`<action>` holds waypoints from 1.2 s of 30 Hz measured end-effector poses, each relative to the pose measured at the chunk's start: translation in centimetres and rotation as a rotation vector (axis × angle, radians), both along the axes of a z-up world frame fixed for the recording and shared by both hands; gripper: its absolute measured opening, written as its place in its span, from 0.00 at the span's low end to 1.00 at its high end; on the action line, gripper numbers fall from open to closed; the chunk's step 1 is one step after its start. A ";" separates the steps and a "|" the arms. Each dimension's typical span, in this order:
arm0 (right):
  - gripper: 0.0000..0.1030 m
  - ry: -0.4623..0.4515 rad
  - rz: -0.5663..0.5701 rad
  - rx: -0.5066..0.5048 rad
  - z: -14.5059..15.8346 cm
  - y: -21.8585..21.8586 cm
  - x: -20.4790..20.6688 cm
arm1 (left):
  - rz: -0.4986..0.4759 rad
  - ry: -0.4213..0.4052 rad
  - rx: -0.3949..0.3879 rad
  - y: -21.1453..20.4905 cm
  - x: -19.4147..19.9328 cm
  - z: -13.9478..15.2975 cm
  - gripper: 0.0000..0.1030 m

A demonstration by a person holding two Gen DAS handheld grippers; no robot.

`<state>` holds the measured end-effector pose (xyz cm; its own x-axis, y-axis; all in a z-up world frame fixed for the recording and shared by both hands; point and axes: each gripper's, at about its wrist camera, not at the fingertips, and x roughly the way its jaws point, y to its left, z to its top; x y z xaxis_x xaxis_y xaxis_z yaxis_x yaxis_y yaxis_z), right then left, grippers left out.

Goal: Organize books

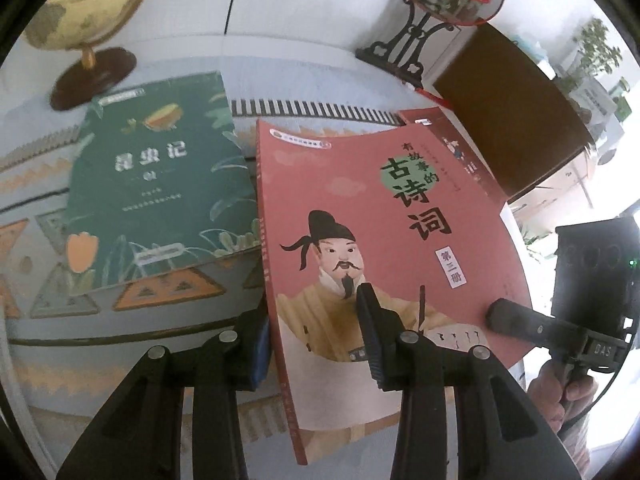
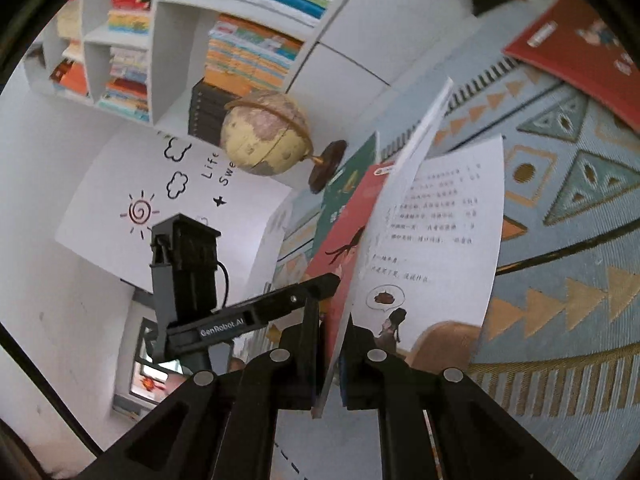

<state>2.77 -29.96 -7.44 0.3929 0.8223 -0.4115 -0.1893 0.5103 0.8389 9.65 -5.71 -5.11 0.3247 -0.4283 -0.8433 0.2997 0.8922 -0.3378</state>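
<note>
A pink book [image 1: 400, 208] with a drawn poet on its cover is lifted off the cloth between both grippers. My left gripper [image 1: 312, 320] is shut on it near the spine, one finger on the cover and the blue-padded one behind. My right gripper [image 2: 332, 332] is shut on the book's outer edge; its pages [image 2: 436, 232] fan open to the right in the right wrist view. That gripper's finger [image 1: 516, 316] also shows in the left wrist view, with a person's hand below it. A green book [image 1: 152, 184] lies flat to the left. A red book [image 2: 580, 48] lies farther back.
The patterned blue cloth [image 1: 160, 312] covers the table. A globe [image 1: 88, 12] stands at the back left, a black ornament stand [image 1: 404, 52] and a brown box [image 1: 508, 108] at the back right. A white shelf [image 2: 160, 40] full of stacked books shows in the right wrist view.
</note>
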 end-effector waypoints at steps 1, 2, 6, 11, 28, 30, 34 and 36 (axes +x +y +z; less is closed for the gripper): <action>0.08 -0.010 0.007 0.000 0.4 0.4 -0.3 | -0.003 -0.019 0.016 0.1 -0.2 0.4 0.34; 0.08 -0.022 0.013 -0.006 0.8 0.8 -0.6 | -0.003 -0.034 0.029 0.2 -0.5 0.8 0.34; 0.09 -0.064 0.028 -0.029 2.1 2.9 -1.0 | 0.010 -0.077 0.065 1.8 -1.6 2.1 0.35; 0.09 -0.105 0.064 -0.048 3.7 6.1 -1.3 | 0.034 -0.096 0.064 4.4 -2.3 3.3 0.35; 0.10 -0.197 0.263 -0.023 7.3 21.6 -1.2 | 0.215 -0.180 0.071 19.0 -6.9 6.7 0.36; 0.10 -0.199 0.298 -0.016 7.4 23.6 -1.2 | 0.250 -0.185 0.070 21.4 -8.0 7.0 0.36; 0.10 -0.204 0.369 -0.012 7.6 28.2 -1.1 | 0.309 -0.194 0.077 25.5 -9.6 7.1 0.37; 0.11 -0.208 0.405 -0.017 7.6 30.6 -1.1 | 0.349 -0.193 0.081 27.7 -10.5 6.9 0.38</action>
<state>1.64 0.68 0.20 0.1166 0.9206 -0.3726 -0.5405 0.3736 0.7539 -0.88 21.94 1.75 0.5945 -0.1988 -0.7791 0.0253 0.9731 -0.2290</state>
